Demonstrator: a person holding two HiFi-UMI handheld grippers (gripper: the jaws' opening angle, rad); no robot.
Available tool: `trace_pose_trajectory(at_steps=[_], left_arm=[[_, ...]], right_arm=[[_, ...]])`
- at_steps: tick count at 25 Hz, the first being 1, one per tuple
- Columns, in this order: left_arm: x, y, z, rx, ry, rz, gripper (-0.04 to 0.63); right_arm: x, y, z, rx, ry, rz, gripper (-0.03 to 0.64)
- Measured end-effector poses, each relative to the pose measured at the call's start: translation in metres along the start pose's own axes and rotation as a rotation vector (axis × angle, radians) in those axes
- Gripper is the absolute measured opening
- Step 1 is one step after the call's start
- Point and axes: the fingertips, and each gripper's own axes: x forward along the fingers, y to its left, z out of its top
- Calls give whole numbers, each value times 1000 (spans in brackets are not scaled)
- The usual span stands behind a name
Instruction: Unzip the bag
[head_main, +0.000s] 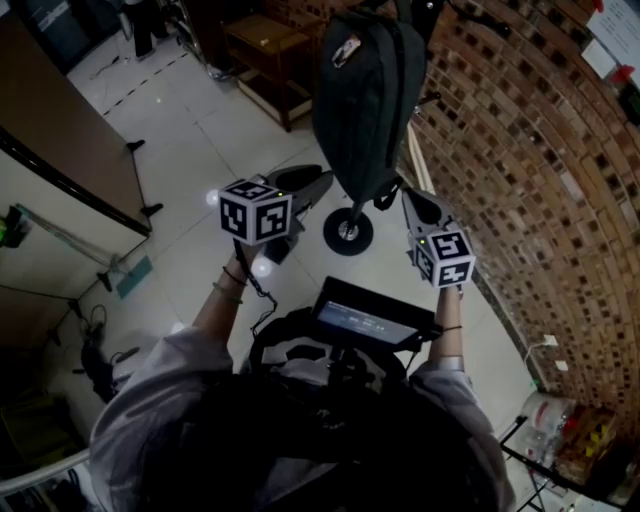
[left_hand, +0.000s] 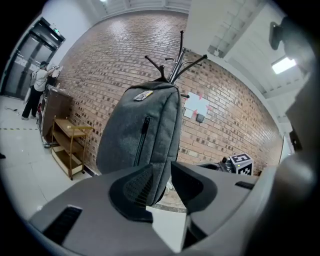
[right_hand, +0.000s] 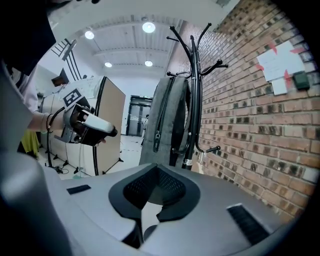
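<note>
A grey backpack hangs upright from a black coat stand next to the brick wall. My left gripper is at the bag's lower left corner. In the left gripper view its jaws are closed on the bottom edge of the backpack, and a closed front zip runs up the fabric above them. My right gripper hovers just right of the bag's bottom, apart from it. Its jaws are shut with nothing between them. A side zip with its pull hangs ahead of them on the backpack.
The stand's round base rests on the pale tiled floor. The brick wall runs close along the right. A low wooden shelf stands beyond the bag. A partition board stands to the left, and a person stands far off.
</note>
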Motion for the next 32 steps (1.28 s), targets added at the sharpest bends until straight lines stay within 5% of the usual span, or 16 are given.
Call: trace_pose_trajectory(at_steps=[9,32], left_arm=[[9,0,-5,-14,16,6,123],[10,4,-11,-41,26,17,123]], right_arm=[[-10,5,2,138,-66,4,5],[-14,13,-4,156,-43,5,5]])
